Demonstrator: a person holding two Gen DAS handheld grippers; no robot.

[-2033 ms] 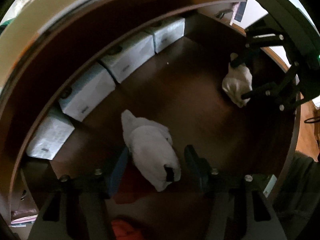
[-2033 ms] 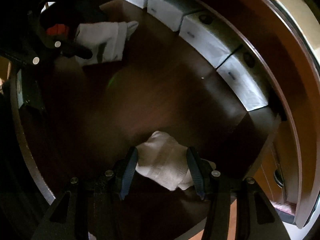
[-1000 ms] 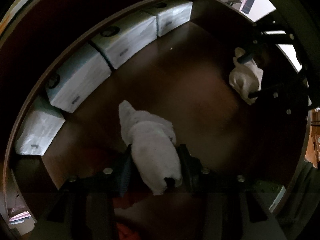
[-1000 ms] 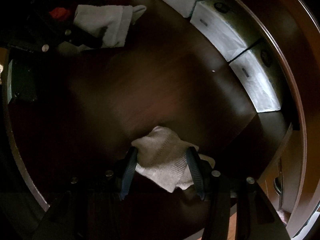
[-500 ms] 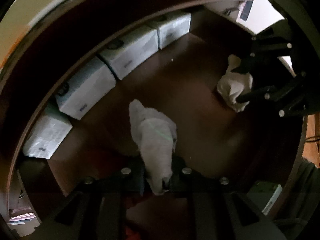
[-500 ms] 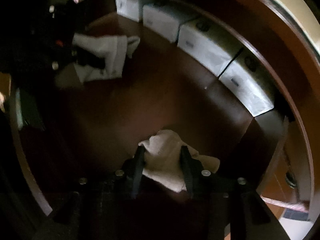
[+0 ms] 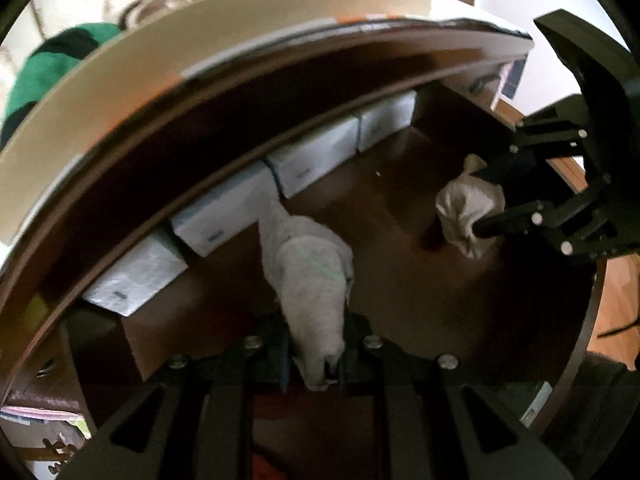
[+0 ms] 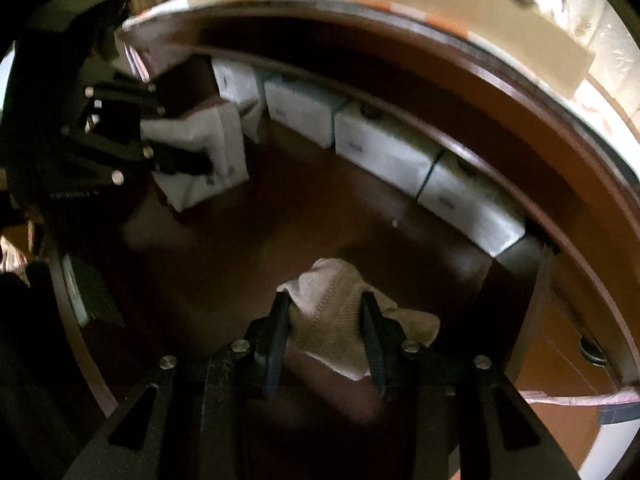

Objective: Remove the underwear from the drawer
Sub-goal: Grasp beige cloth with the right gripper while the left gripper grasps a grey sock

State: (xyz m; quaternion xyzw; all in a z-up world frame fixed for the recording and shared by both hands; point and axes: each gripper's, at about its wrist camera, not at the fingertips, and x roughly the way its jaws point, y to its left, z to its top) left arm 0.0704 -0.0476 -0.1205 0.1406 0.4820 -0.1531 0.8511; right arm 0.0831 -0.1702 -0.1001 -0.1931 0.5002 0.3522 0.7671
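over dark drawer (image 7: 420,288), both grippers' fingers (image 7: 352,344) pinch white underwear (image 7: 312,280).

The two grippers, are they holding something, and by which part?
Yes. The left gripper pinches a long white cloth garment at its near end. The right gripper clamps a crumpled beige knit garment across its middle.

Two underwear pieces, both inside dark brown wooden drawer (image 7: 420,312). Piece 1: white underwear (image 7: 312,280), long, bunched, tapering to a narrow end toward back of drawer, faint green line across fabric; near end pinched in left gripper (image 7: 314,360). Piece 2: off-white underwear (image 8: 340,316), crumpled, ribbed/mesh texture w/ stitched seam, clamped in right gripper (image 8: 324,336), loose corner spilling right. Pieces well apart over drawer floor.
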